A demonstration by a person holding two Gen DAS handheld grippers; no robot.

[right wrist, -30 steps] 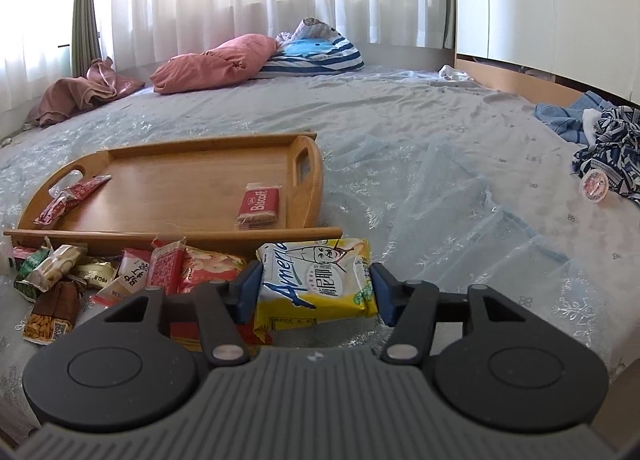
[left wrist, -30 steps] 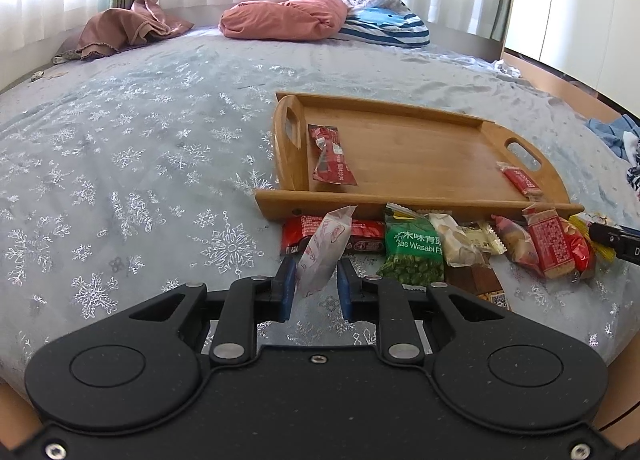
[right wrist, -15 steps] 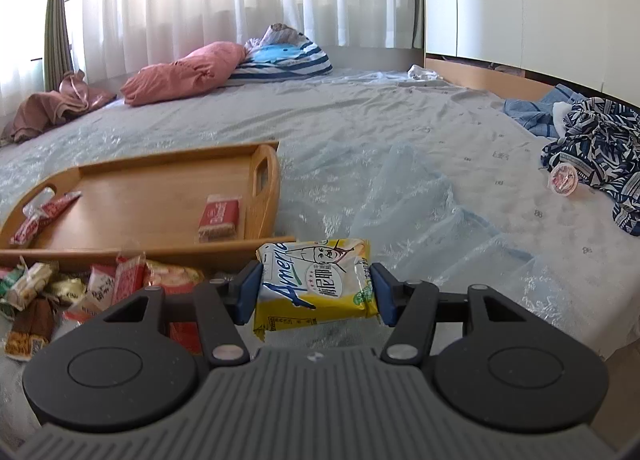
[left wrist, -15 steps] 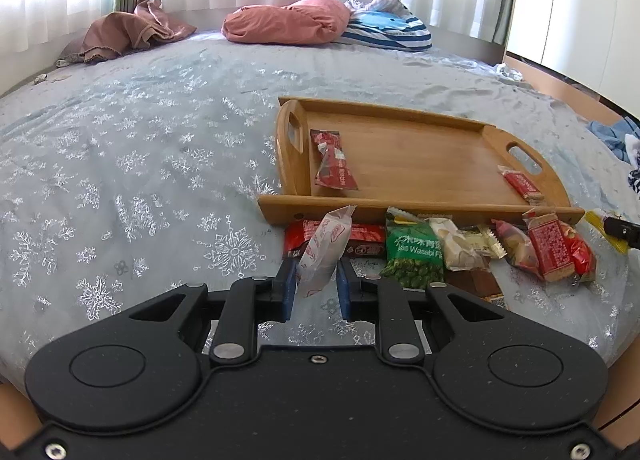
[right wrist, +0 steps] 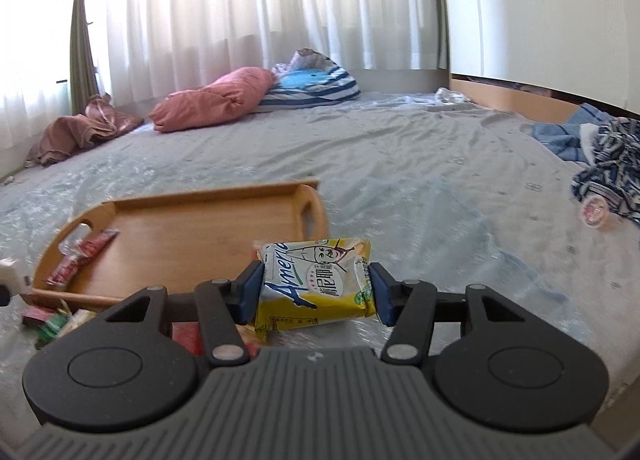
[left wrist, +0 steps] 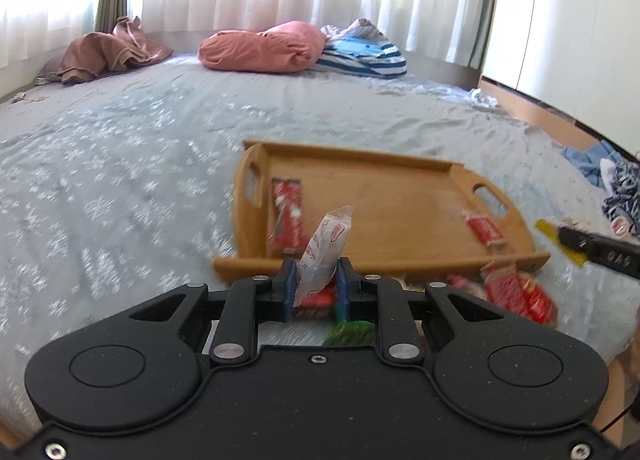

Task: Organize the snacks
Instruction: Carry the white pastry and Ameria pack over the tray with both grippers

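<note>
My left gripper (left wrist: 316,280) is shut on a thin white-and-red wrapper (left wrist: 326,248), held upright above the near rim of the wooden tray (left wrist: 380,212). A long red packet (left wrist: 286,216) lies at the tray's left end and a small red biscuit packet (left wrist: 484,230) at its right. Loose snacks (left wrist: 516,292) lie on the bed before the tray. My right gripper (right wrist: 316,292) holds a yellow packet (right wrist: 316,284) flat between its pads, jaws still closing, lifted off the bed by the right end of the tray (right wrist: 192,232).
The tray rests on a grey snowflake bedspread (left wrist: 120,180). A pink pillow (left wrist: 260,46), a striped pillow (left wrist: 360,52) and a brown cloth (left wrist: 108,52) lie at the far end. Blue clothes (right wrist: 612,152) and a small round cup (right wrist: 594,212) lie to the right.
Both grippers have risen from the bed with their packets and tipped up. The yellow packet has come up off the pile, and the tray sits lower in both views.
</note>
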